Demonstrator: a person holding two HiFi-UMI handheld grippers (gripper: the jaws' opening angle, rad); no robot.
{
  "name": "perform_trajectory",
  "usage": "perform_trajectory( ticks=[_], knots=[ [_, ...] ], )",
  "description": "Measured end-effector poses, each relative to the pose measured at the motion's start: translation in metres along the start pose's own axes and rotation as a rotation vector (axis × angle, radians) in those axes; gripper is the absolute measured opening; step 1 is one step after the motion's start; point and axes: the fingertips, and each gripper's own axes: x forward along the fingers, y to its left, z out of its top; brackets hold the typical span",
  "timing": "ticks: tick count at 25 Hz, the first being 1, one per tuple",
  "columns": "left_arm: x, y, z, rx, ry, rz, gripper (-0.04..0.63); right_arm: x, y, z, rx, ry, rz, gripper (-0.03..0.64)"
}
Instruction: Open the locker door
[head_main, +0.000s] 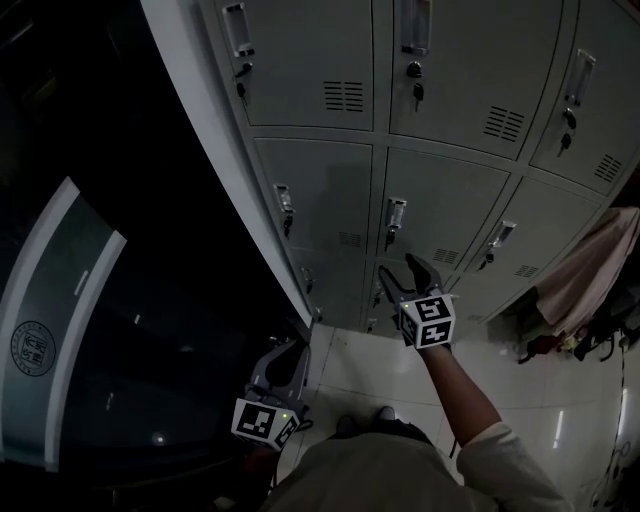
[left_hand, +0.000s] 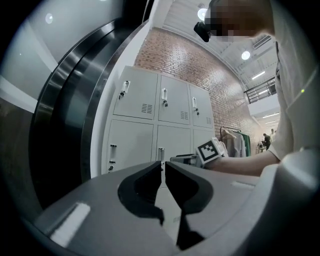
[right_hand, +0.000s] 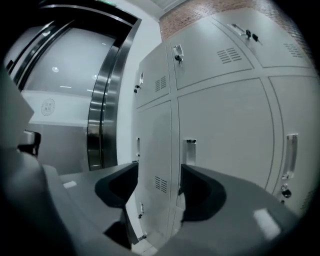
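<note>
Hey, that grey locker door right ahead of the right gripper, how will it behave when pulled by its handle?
The locker door looks like thin painted sheet metal, so it is probably light yet stiff, swinging rather than flexing. Its slim upright handle looks smooth, so the jaws may slip unless they close squarely.

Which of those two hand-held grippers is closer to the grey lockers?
Right. The right hand-held gripper is raised close before the lockers; the left hand-held gripper sits lower, farther back.

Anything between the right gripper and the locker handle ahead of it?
Nothing visible: the open right gripper faces the handle on the locker door with only open air between.
</note>
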Motion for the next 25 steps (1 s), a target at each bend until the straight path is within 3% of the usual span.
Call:
perform_trajectory(
  ticks=[9, 15, 19, 21, 23, 25],
  knots=[
    [0.016, 0.01, -0.014, -0.019, 0.01, 0.027, 0.043, 0.101, -0.05, -0.027, 0.002, 0.088, -0.038, 0.253],
    [0.012, 0.023, -0.024, -0.032, 0.02, 0.059, 0.043, 0.13, -0.059, -0.038, -0.005, 0.108, -0.031, 0.252],
    [0.006, 0.03, -0.026, -0.035, 0.021, 0.079, 0.043, 0.129, -0.056, -0.037, 0.043, 0.096, -0.047, 0.241],
    [0.005, 0.031, -0.025, -0.037, 0.018, 0.084, 0.043, 0.119, -0.055, -0.035, 0.034, 0.093, -0.076, 0.202],
    [0.004, 0.032, -0.025, -0.041, 0.015, 0.083, 0.043, 0.106, -0.053, -0.034, 0.024, 0.077, -0.101, 0.101],
    [0.005, 0.03, -0.026, -0.045, 0.015, 0.074, 0.043, 0.094, -0.048, -0.034, 0.011, 0.059, -0.1, 0.08]
  ],
)
